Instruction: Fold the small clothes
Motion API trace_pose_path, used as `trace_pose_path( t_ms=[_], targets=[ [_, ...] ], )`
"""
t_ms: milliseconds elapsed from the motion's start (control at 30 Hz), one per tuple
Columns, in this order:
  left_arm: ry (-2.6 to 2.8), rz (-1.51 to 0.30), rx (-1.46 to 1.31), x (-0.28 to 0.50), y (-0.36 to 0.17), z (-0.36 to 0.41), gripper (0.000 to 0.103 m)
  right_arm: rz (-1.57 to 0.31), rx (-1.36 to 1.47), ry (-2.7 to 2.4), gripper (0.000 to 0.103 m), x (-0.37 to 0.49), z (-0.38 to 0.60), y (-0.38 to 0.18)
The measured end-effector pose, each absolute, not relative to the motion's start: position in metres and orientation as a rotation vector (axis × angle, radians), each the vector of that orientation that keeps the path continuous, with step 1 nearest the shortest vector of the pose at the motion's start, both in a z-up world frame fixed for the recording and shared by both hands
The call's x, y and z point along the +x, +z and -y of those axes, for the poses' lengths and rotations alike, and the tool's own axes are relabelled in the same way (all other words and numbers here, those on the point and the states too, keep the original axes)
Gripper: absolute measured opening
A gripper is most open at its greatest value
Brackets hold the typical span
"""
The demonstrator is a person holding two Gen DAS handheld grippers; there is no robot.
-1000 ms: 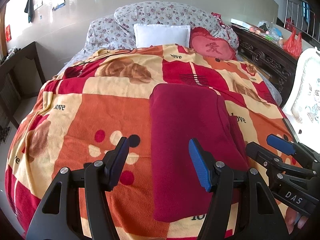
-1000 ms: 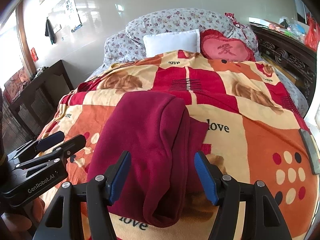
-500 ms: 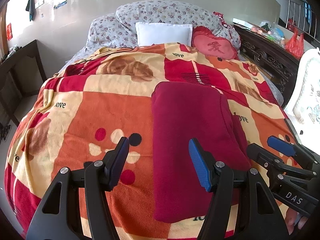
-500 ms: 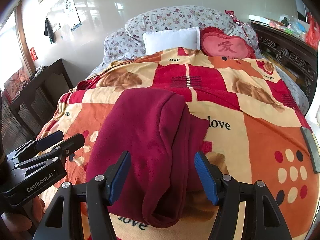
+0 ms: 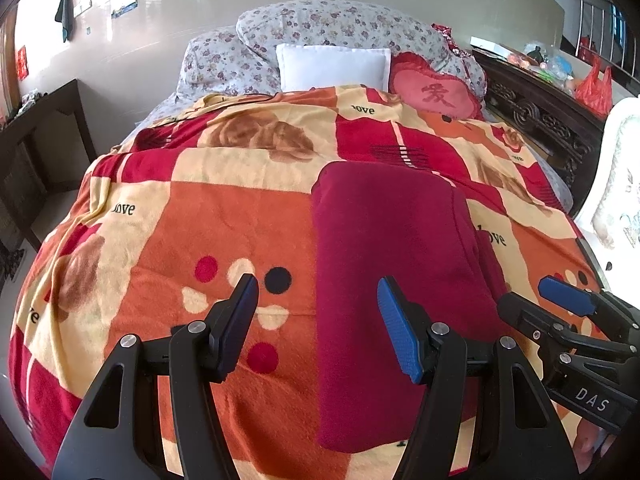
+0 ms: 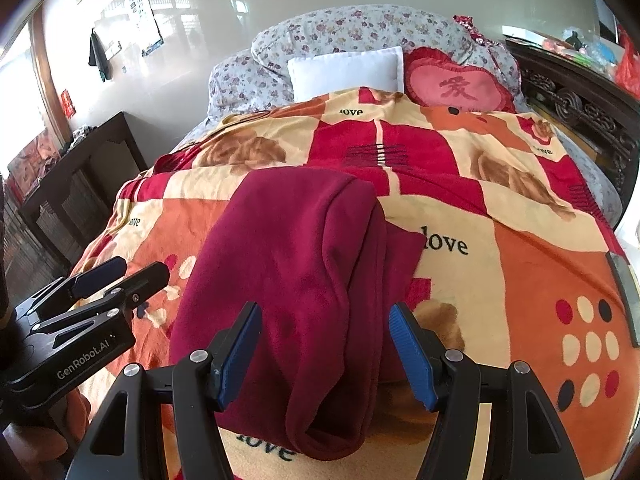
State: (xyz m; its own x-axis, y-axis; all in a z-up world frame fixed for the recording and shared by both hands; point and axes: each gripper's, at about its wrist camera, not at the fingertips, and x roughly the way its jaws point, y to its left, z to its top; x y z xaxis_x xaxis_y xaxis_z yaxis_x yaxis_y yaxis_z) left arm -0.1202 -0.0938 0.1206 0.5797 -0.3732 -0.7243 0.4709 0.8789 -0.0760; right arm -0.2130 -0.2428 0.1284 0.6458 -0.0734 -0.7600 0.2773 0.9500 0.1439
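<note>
Nearest, my left claw [image 5: 316, 328]: jaws spread wide, nothing between them. Its blue pads [image 5: 396, 336] hung above the blanket [image 5: 224, 236], apart from the cloth. The left finger stood over the dotted orange patch, the right finger over the left part of the garment [image 5: 392, 248].

My right claw [image 6: 326, 350]: jaws likewise wide apart and empty. Both fingers [image 6: 240, 344] framed the near end of the garment [image 6: 292, 280], which lay between and just beyond them; I could not tell whether they touched the fabric. In the left view this claw [image 5: 560, 308] showed at the right edge, beside the garment's right side. In the right view my left claw [image 6: 116, 280] showed at the left edge, near the garment's left side.

Garment: one dark red fleece piece, folded into a long strip running away from me, flat on the blanket. A lower layer stuck out along its right edge. The near end was rounded and doubled over, lying across a "love" print at the blanket's near border.

Blanket: orange, red and cream patches with brown bears, dots and "love" lettering, covering the bed.

Farther off: a white pillow [image 5: 334, 66], a red heart cushion [image 5: 436, 94] just right of it, and flowered bolsters [image 5: 340, 26] behind both. A dark carved headboard [image 5: 536, 108] ran along the right side; a dark desk [image 5: 44, 120] stood at the left by the wall.
</note>
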Motion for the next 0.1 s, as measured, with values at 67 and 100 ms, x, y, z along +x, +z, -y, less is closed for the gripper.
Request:
trace_pose_path(
  t_ms=[67, 100],
  targets=[
    [-0.501, -0.825, 0.124, -0.1178, 0.1194, 0.0930, 0.062, -0.849, 0.260, -0.201, 0.064, -0.2128, 0.2439, 0.1278],
    [-0.503, -0.832, 0.123, -0.1163, 0.1189, 0.0923, 0.062, -0.849, 0.260, -0.200, 0.064, -0.2126, 0.2452, 0.1274]
  ],
)
